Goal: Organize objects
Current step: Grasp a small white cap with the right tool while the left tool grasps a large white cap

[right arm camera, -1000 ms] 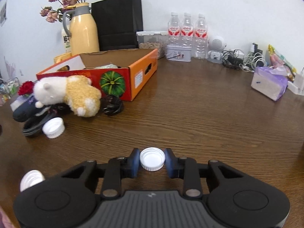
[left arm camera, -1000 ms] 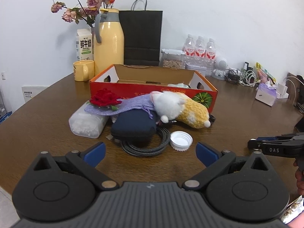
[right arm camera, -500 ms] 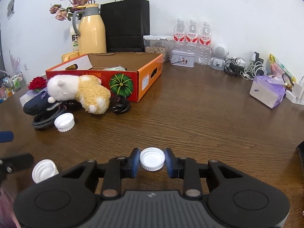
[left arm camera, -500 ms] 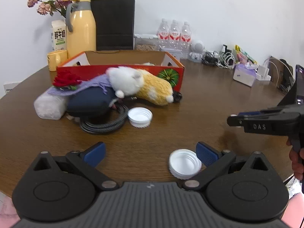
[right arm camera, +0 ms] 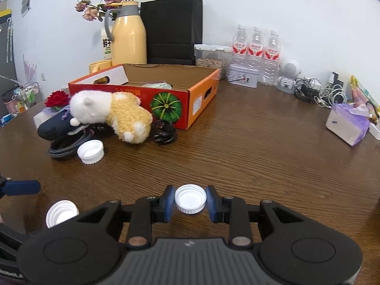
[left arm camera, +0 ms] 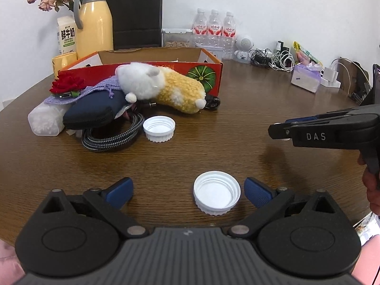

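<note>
Three white caps on the table, listed after the orange box [right arm camera: 166,99], the likely destination; left gripper [left arm camera: 187,191] spread wide, nearest cap [left arm camera: 216,192] lying loose by its right finger; right gripper [right arm camera: 190,200] clenched on small cap [right arm camera: 190,198]; third cap [right arm camera: 91,151] beside cable [right arm camera: 64,147]; next, judged: carry the held cap boxward.

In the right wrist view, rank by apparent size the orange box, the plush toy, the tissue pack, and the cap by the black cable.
1. Orange box
2. Plush toy
3. Tissue pack, though it sits near the distorted edge, so its rank against the toy is unsure
4. Cap beside the black cable
</note>
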Available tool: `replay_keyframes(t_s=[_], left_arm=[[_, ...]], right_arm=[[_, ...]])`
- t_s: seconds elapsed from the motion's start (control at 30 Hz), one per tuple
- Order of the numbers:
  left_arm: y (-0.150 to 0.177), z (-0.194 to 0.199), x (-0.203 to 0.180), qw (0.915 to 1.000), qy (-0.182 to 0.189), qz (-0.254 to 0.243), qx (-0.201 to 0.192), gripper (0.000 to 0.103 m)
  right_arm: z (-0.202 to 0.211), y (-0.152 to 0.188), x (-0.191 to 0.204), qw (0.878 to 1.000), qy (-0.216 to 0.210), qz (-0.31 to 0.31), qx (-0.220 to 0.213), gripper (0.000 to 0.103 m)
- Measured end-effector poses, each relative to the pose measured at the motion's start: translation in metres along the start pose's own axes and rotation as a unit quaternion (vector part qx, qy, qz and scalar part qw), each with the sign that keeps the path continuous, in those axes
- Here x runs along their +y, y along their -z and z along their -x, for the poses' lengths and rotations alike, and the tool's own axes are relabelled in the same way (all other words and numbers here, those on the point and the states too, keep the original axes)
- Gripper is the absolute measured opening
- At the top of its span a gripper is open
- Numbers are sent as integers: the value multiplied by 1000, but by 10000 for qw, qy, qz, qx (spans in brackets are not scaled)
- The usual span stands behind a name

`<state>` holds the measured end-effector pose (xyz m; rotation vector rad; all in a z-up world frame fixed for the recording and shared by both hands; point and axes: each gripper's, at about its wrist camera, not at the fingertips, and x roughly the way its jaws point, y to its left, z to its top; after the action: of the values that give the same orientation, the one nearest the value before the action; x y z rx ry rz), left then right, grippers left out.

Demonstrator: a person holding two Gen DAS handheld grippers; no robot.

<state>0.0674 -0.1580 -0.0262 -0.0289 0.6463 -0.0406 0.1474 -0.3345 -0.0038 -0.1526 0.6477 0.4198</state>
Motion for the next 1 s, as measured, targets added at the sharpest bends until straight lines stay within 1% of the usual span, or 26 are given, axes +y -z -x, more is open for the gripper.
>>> replay_keyframes(t_s=[0.03, 0.07, 0.1, 0.13, 0.17, 0.2, 0.27, 0.47, 0.73, 1.0], left_arm=[[0, 0, 0, 10000, 28, -3, -3, 92], [0, 0, 0, 10000, 67, -5, 2, 80], [0, 0, 0, 10000, 92, -24, -8, 63], [0, 2, 0, 9999, 99, -65, -55, 50], [0, 3, 1, 9998, 156, -71, -73, 41], [-1, 3, 3, 9996, 278, -34, -48, 40], [-2, 4, 5, 9993, 358, -15, -63, 40], [-8, 8, 15, 9991, 356, 128, -173, 40], [-20, 12, 39, 9984, 267, 394, -301, 40], [-43, 18, 70, 9970, 171, 532, -542, 40]], right_arm=[[-1, 0, 1, 10000, -17, 9, -2, 27], [-1, 0, 2, 10000, -34, 18, -4, 28], [-1, -1, 4, 10000, -56, 26, -6, 28], [-1, -1, 5, 10000, -71, 33, -9, 27], [-1, -1, 6, 10000, -87, 45, -18, 27], [-1, -1, 6, 9999, -99, 60, -26, 27], [-1, -2, 8, 9999, -111, 75, -34, 27], [-3, -10, 13, 9998, -143, 135, -49, 27], [-9, -24, 26, 9995, -205, 218, -87, 27], [-9, -56, 43, 9985, -288, 349, -318, 27]])
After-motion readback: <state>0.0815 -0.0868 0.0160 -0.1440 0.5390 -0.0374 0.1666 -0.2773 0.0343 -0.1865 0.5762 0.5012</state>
